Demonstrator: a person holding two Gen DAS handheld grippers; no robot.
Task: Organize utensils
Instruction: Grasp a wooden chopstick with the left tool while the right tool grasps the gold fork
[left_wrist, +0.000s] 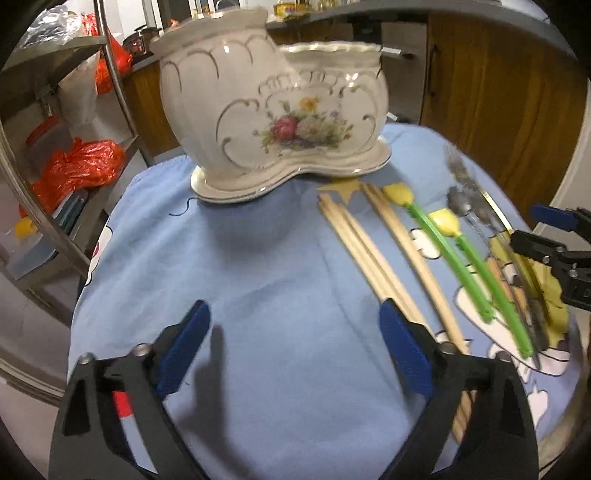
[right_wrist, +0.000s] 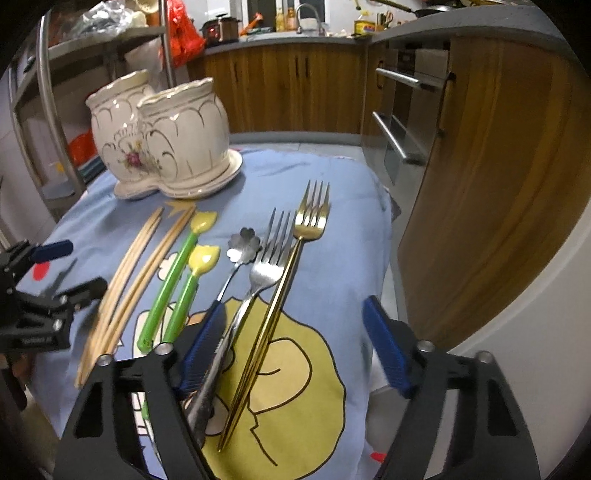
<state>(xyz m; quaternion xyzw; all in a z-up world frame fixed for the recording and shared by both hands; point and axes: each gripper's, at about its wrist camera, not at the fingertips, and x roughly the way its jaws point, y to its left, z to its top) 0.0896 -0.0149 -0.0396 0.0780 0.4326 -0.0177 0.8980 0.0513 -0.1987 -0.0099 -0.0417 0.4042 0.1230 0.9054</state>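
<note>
A white ceramic two-compartment utensil holder (left_wrist: 273, 110) with a flower print stands at the back of the blue cloth; it also shows in the right wrist view (right_wrist: 166, 136). Wooden chopsticks (right_wrist: 133, 273), two green tulip-tipped spoons (right_wrist: 177, 280), a flower-shaped steel spoon (right_wrist: 240, 247), a silver fork (right_wrist: 266, 266) and a gold fork (right_wrist: 295, 266) lie side by side. My left gripper (left_wrist: 295, 343) is open and empty above the cloth, left of the chopsticks (left_wrist: 373, 254). My right gripper (right_wrist: 295, 339) is open, its fingers either side of both fork handles.
The table is covered by a blue cartoon cloth (right_wrist: 314, 369). A metal shelf with red bags (left_wrist: 77, 166) stands at the left. Wooden cabinets (right_wrist: 480, 184) and an oven stand close on the right. A kitchen counter (right_wrist: 288, 37) runs along the back.
</note>
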